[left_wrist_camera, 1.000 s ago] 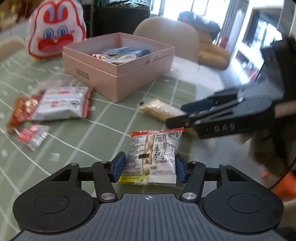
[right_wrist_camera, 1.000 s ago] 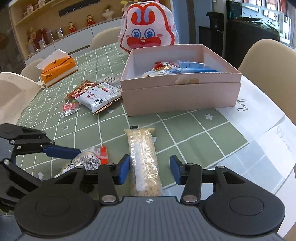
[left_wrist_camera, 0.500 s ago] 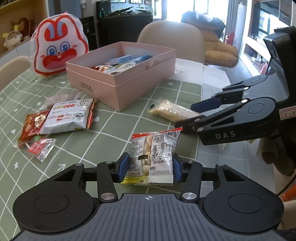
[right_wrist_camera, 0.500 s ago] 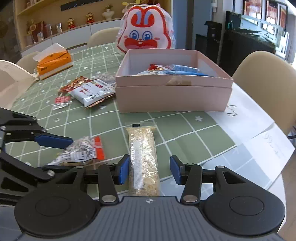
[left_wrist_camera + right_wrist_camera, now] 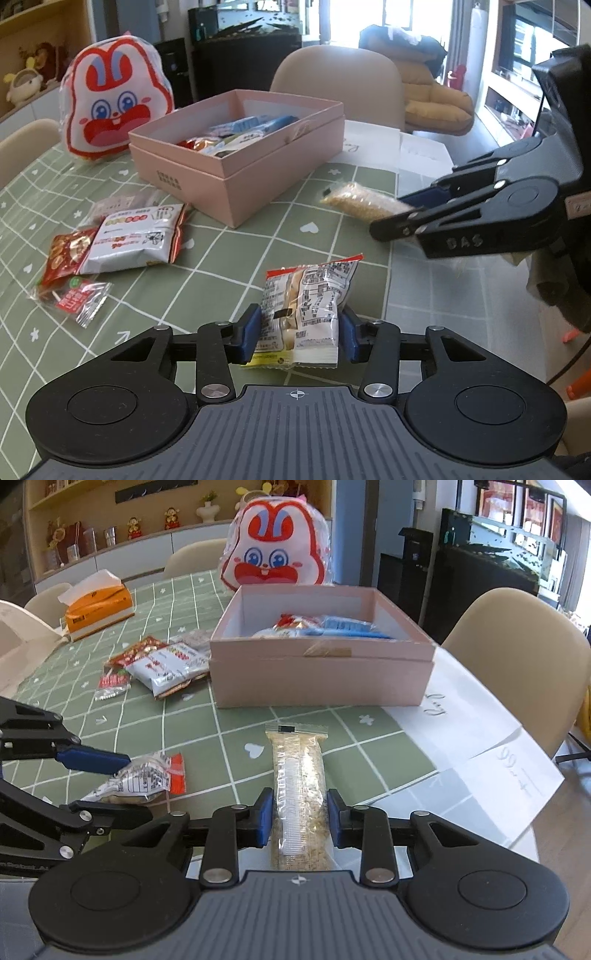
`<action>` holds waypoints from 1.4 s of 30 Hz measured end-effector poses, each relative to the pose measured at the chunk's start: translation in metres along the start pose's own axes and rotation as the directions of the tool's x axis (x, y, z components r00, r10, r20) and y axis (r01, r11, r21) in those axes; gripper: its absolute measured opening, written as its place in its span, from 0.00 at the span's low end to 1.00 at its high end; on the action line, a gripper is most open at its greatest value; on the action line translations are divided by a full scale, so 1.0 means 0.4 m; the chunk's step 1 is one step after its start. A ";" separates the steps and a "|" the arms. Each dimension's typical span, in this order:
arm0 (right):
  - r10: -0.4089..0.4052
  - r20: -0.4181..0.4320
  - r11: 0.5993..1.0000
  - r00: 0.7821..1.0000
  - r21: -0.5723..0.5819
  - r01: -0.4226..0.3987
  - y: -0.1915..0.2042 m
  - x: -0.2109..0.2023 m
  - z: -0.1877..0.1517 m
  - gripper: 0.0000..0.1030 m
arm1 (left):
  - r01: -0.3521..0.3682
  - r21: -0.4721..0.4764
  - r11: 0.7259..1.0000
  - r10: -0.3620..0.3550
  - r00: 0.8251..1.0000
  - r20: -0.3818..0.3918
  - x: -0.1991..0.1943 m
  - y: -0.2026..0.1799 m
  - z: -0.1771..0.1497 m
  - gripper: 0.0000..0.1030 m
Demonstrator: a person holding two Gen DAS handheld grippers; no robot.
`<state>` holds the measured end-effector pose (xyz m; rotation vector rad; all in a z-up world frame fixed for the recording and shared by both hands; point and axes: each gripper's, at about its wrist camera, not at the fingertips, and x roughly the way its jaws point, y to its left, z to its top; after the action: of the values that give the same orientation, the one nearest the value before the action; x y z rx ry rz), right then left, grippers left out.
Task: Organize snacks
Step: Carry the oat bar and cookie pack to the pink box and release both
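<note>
Crinkly clear plastic on both snacks means light, soft and slippery w/ crushable contents, so pinch them across the middle, not the sealed ends. Your left tool [image 5: 301,332] is closing round the red-edged clear cracker packet [image 5: 304,299] lying on the green checked tabletop [image 5: 221,258]; blue pads sit at its sides, approx touching. Your right tool [image 5: 300,818] is closing on the long clear grain bar [image 5: 298,775], pads right against the wrapper near its close end. Both lie short of the open pink cardboard box [image 5: 321,675], already holding snacks.
</note>
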<state>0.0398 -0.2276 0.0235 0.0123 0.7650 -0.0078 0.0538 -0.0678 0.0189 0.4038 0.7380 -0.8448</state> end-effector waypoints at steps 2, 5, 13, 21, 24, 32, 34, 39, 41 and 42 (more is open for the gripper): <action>0.009 0.019 1.000 1.000 -0.001 -0.009 -0.008 -0.024 0.004 0.28 | 0.004 0.005 1.000 -0.004 1.000 0.006 -0.006 -0.006 0.002 0.45; 0.021 0.051 1.000 0.998 0.000 -0.021 -0.021 -0.066 0.011 0.28 | 0.015 0.017 1.000 -0.015 1.000 0.010 -0.016 -0.014 0.005 0.41; 0.078 0.183 0.995 0.980 0.050 -0.088 -0.107 -0.193 0.089 0.28 | 0.120 -0.142 0.983 -0.100 0.985 0.140 -0.109 0.051 0.086 0.40; 0.092 0.321 0.988 0.942 0.087 -0.126 -0.212 -0.192 0.334 0.28 | 0.199 -0.335 0.921 -0.050 0.913 0.404 -0.121 0.194 0.378 0.41; 0.083 0.267 0.985 0.960 0.124 -0.120 -0.243 -0.097 0.427 0.29 | 0.227 -0.418 0.879 -0.085 0.940 0.331 0.022 0.263 0.449 0.41; 0.119 0.061 0.975 0.991 0.182 -0.129 -0.259 0.222 0.485 0.31 | 0.237 -0.558 0.795 -0.150 0.969 0.199 0.268 0.362 0.398 0.43; 0.169 0.001 0.970 0.986 0.176 -0.166 -0.243 0.290 0.475 0.34 | 0.255 -0.568 0.782 -0.152 0.963 0.223 0.243 0.383 0.388 0.43; 0.129 -0.002 0.981 0.992 0.143 -0.127 -0.196 0.325 0.458 0.52 | 0.286 -0.584 0.760 -0.113 0.942 0.315 0.136 0.446 0.348 0.43; 0.103 0.030 0.988 0.994 0.117 -0.105 -0.174 0.297 0.462 0.53 | 0.274 -0.584 0.764 -0.068 0.935 0.349 0.083 0.462 0.320 0.43; 0.098 0.048 0.989 0.994 0.108 -0.103 -0.168 0.277 0.464 0.53 | 0.252 -0.590 0.767 -0.034 0.934 0.355 0.062 0.471 0.304 0.43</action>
<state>0.2473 -0.2978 0.0802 0.1557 0.7202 0.0452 0.2651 -0.0376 0.0914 -0.4027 0.6999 -0.7312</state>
